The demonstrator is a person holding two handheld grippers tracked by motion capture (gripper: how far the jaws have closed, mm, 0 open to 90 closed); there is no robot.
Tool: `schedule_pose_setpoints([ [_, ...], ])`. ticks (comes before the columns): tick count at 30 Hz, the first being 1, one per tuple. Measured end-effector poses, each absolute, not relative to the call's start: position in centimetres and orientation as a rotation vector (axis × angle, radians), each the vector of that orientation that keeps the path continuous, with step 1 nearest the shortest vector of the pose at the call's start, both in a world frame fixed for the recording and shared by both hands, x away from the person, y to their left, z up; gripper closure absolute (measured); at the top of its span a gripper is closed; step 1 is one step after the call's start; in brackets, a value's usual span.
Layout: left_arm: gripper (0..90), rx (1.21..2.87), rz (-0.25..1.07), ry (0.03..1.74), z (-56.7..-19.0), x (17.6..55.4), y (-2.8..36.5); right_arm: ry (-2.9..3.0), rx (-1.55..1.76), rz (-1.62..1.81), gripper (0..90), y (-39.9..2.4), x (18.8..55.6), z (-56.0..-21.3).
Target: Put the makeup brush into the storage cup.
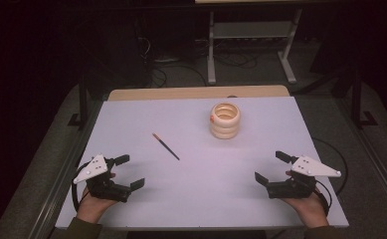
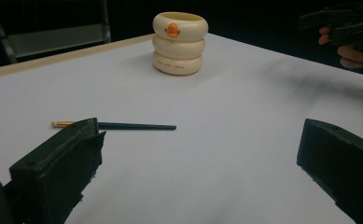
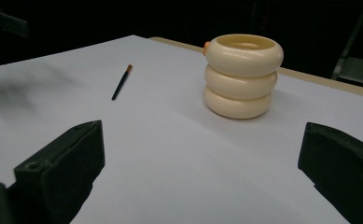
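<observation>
I hold my left gripper (image 1: 130,172) and right gripper (image 1: 271,167) spread wide, empty, low in frame. The pencil (image 1: 165,146) lies centre-left; the left gripper view reveals the ringed cup's (image 2: 179,43) orange button.

Bare white table (image 1: 196,189) between both sides; only pencil (image 1: 165,146) and ringed cup (image 1: 225,120) beyond.

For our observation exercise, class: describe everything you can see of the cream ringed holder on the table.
The cream holder looks like three fat rings stacked into one upright, open-topped cup, seemingly smooth plastic. Its hollow mouth faces up, and nothing shows inside it. A small orange knob sits on the top ring, and faint small marks run across the middle ring. It stands on the white table, toward the far side, right of centre. Only the table touches it; the thin pencil-like stick lies apart.
</observation>
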State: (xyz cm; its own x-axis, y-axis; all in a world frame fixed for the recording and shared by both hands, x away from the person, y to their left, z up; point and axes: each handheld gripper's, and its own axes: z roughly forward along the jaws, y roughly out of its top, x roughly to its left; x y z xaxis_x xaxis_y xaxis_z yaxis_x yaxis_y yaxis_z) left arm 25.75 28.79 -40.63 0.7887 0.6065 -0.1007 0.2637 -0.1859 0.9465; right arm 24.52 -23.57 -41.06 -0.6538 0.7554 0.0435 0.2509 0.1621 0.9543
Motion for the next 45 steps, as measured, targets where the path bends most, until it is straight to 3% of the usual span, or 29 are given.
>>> schedule_pose_setpoints([
  [45,0.0,1.804,0.394,0.739,-39.3,28.8,27.3,1.996,0.935,1.518,0.0,-23.3,24.7,-40.9],
])
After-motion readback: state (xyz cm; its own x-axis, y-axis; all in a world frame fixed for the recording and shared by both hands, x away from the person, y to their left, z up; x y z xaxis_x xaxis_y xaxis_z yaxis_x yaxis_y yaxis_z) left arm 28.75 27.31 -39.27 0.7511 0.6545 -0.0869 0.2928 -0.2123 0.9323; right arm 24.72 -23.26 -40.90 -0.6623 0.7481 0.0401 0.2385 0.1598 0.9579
